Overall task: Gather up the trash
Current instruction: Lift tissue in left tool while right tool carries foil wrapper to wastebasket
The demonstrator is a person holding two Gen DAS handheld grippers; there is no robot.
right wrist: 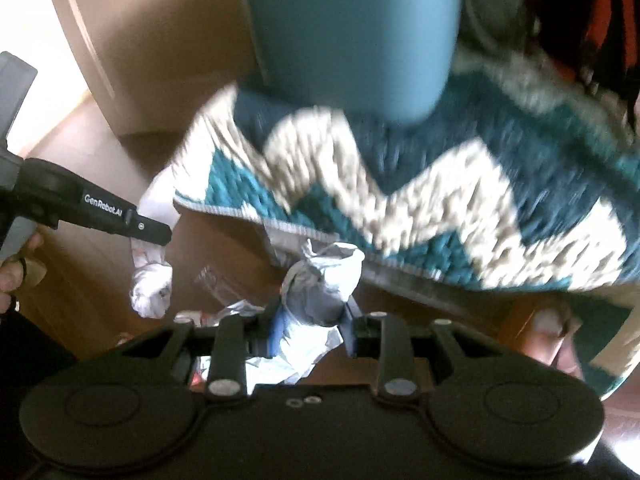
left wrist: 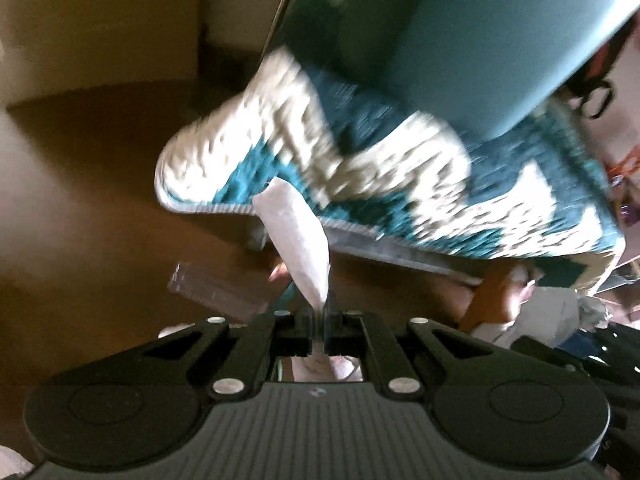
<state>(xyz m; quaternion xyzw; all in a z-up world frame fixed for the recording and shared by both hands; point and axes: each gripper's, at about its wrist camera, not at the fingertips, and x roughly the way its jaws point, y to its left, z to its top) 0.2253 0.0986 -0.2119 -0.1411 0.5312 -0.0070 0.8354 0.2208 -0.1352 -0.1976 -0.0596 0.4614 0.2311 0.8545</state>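
White crumpled paper wad (right wrist: 320,280) pinched in right tongs (right wrist: 310,320).

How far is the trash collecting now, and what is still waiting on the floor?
Done: nothing visibly binned yet. In hand: the left tongs pinch a white tissue; the right tongs grip a crumpled paper wad. Left: a clear plastic wrapper on the wooden floor beside the teal rug, and possibly other scraps, too blurred to tell.
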